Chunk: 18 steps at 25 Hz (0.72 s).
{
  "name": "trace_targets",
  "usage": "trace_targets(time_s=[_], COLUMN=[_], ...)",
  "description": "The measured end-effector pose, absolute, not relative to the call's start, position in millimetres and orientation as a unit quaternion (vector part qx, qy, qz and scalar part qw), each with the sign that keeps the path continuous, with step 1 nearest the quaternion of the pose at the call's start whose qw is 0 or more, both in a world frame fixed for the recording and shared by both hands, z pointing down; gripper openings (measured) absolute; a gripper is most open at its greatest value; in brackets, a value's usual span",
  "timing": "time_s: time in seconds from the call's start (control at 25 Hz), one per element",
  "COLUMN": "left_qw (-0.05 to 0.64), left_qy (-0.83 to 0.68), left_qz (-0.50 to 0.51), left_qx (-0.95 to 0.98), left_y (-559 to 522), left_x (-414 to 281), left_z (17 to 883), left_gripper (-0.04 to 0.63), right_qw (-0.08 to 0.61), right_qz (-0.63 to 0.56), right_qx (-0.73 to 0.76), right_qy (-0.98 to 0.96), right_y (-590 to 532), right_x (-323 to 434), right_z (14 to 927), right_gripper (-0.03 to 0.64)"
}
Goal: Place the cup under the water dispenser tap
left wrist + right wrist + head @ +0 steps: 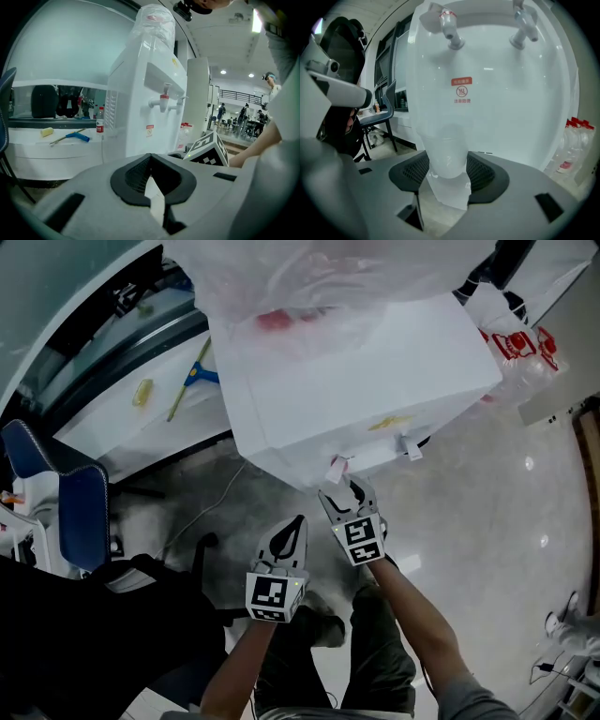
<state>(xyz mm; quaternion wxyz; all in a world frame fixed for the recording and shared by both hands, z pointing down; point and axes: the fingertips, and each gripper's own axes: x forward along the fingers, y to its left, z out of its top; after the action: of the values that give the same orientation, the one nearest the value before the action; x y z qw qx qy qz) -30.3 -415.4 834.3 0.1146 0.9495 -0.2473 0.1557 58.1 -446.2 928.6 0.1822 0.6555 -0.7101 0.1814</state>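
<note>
The white water dispenser (366, 381) stands ahead of me, with a red tap (336, 468) and a pale tap (408, 446) on its front. My right gripper (349, 495) is just below the red tap, shut on a clear plastic cup (447, 150) that stands upright between its pads. In the right gripper view the red tap (450, 23) hangs above the cup and the pale tap (521, 29) is further right. My left gripper (289, 538) hangs lower and to the left, shut and empty. From the left gripper view the dispenser (140, 98) is a short way off.
A blue chair (80, 512) stands at the left. Behind it a white counter (122, 423) carries a blue-handled tool (199, 376) and a yellow object (142, 392). A bag of bottles (516, 343) sits right of the dispenser. A cable (202, 512) runs over the floor.
</note>
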Motion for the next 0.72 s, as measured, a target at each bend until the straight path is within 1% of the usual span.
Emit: trace_targets(time_s=[0.72], left_qw=[0.112], left_qy=[-0.251], left_qz=[0.155], left_qx=[0.949], left_y=[-424], left_x=[-36], left_z=[863], left_gripper=[0.009], right_qw=[0.168], right_qz=[0.166], right_qx=[0.668], right_qy=[-0.706], right_y=[-463], right_x=[65], right_z=[954], right_gripper=[0.247])
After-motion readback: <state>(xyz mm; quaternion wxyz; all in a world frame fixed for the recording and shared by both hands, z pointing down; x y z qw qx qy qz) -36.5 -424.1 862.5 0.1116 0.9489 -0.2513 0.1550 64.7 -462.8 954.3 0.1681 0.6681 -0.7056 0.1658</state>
